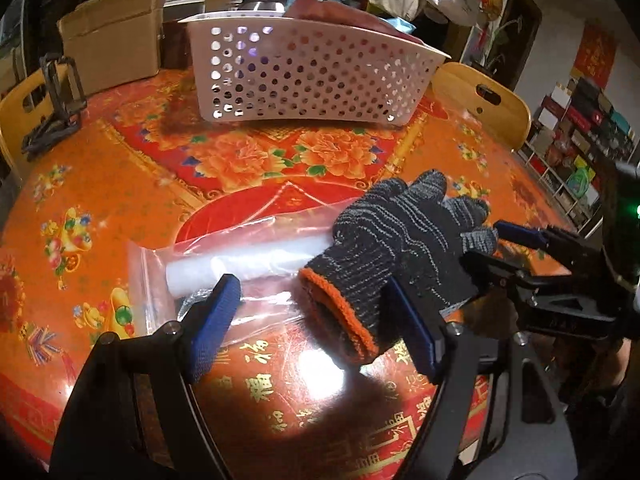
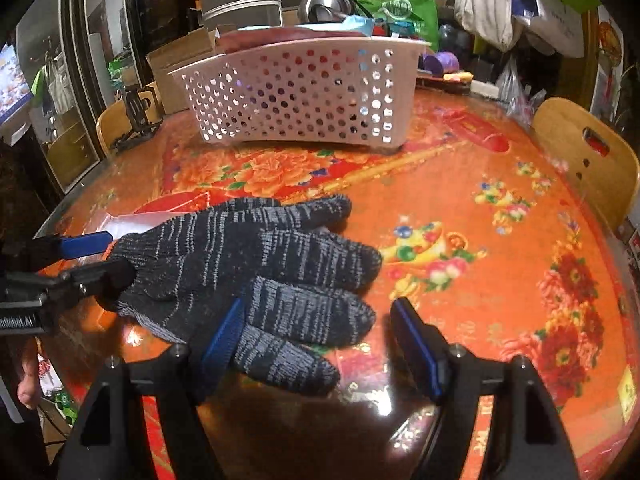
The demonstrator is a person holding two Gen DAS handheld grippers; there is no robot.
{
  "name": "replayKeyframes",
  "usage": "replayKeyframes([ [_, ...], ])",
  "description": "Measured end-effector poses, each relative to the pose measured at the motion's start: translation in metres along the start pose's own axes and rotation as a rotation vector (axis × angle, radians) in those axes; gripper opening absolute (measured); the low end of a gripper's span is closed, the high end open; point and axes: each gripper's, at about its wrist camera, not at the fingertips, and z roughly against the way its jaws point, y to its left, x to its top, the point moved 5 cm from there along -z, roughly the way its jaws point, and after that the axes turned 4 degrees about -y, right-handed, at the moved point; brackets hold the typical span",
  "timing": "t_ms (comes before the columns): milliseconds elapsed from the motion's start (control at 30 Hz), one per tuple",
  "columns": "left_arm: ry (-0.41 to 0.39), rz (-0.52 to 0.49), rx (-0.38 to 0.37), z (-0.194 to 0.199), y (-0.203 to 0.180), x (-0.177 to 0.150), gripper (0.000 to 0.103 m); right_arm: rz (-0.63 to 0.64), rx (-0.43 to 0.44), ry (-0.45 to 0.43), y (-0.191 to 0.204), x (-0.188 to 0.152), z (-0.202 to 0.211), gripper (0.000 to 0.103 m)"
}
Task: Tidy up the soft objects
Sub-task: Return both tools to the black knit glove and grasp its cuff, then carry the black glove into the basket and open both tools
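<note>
Straddling glove (image 1: 404, 252) cuff, left gripper (image 1: 320, 320) wide open, holding nothing; right gripper (image 2: 320, 344) likewise open over glove fingertips. Glove lies flat between both, overlapping plastic bag (image 1: 224, 264). Pinch knit only, avoid bag, lift toward basket (image 1: 304, 76) ahead.

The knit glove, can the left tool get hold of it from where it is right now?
Probably yes. The left tool is open with the knit glove's orange cuff lying between its pads, nothing covering it. The right tool is at the fingertip end, away from the cuff.
</note>
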Motion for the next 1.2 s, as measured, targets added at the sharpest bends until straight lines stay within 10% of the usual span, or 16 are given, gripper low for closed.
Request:
replayKeyframes([
  [200,0.007,-0.006,-0.002,-0.008,-0.005,0.001,0.074,0.003,0.013,-0.005,0.002,0.0,-0.002,0.06],
  [600,-0.027,-0.03,-0.062,-0.006,-0.019,0.004,0.032,-0.007,0.074,-0.031,0.007,0.0,0.002,0.015],
  [1200,-0.127,-0.055,-0.114,0.023,-0.019,0.016,0.024,-0.016,0.116,-0.14,0.011,0.012,0.04,0.012],
])
